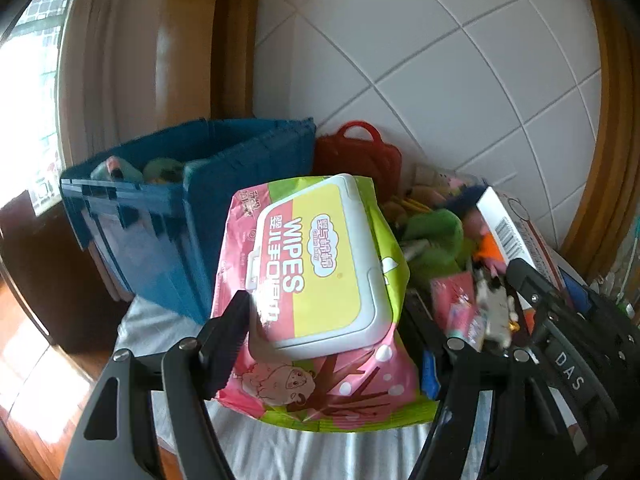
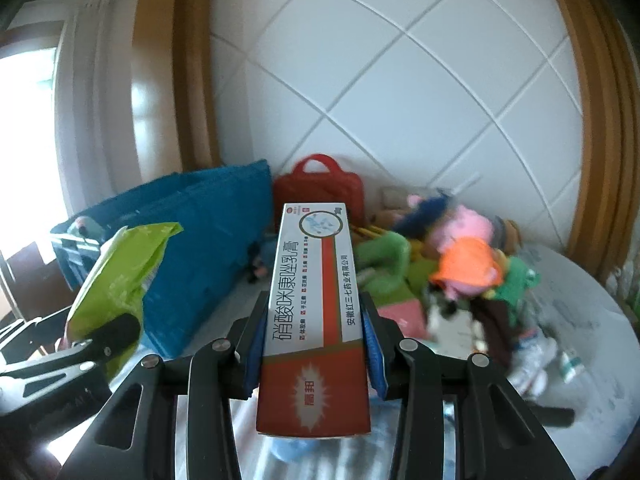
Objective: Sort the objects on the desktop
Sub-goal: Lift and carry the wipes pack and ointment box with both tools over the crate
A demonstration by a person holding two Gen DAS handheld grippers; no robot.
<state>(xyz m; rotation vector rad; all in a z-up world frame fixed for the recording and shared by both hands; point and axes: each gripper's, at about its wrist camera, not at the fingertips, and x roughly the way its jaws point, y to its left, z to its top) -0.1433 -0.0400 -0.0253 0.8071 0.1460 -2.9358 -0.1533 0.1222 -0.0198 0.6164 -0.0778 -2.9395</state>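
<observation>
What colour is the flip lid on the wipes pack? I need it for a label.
White rim with a yellow centre, on the wipes pack; clearest in the left wrist view.

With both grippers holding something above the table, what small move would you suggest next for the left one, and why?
I would probably carry the wipes pack leftward until it hangs over the open blue crate. The left gripper is clamped on the pack, clear of the cloth-covered table, and the crate beside it already holds items. The right gripper holds an ointment box, so it could follow.
</observation>
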